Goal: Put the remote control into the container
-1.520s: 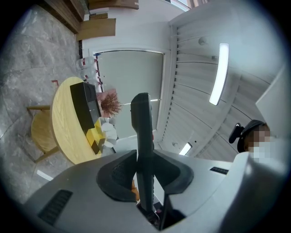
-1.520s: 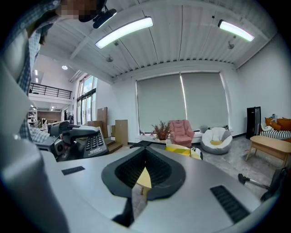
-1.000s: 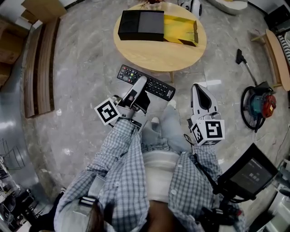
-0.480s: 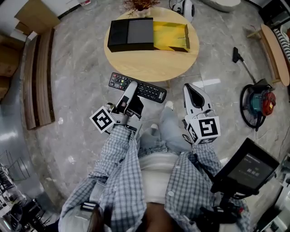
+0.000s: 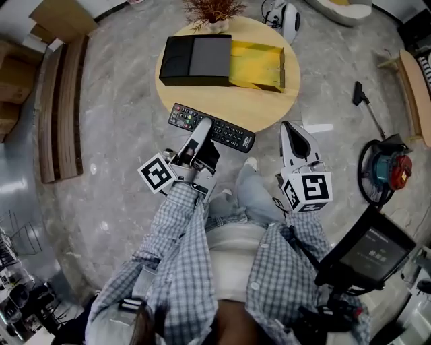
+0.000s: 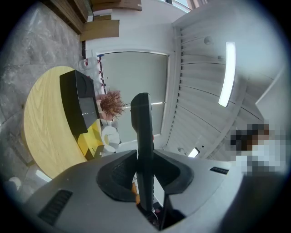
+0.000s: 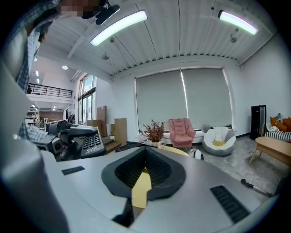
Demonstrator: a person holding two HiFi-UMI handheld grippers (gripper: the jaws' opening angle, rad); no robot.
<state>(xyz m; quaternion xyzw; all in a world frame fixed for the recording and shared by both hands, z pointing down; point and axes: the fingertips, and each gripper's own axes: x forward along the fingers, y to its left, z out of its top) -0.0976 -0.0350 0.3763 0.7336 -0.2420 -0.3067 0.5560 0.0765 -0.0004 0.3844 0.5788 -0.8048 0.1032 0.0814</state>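
The black remote control [image 5: 225,132] is held crosswise in the air just before the round wooden table [image 5: 222,102], with my left gripper [image 5: 203,127] shut on its middle. In the left gripper view the remote [image 6: 143,123] stands edge-on between the jaws of the left gripper [image 6: 144,160]. On the table lies a black box [image 5: 195,60] with an open yellow container [image 5: 256,64] adjoining its right end. My right gripper [image 5: 291,129] hovers to the right of the remote, shut and empty; in its own view the right gripper [image 7: 144,169] points at the table.
A dried plant [image 5: 214,12] stands at the table's far edge. A wooden bench [image 5: 59,101] lies on the floor at left. A vacuum cleaner [image 5: 385,165] and a screen on a stand [image 5: 370,253] are at right. The person's legs and feet are below the grippers.
The head view has shifted a little. The left gripper with the remote has edged slightly nearer the table's front edge. The right gripper stays shut beside it.
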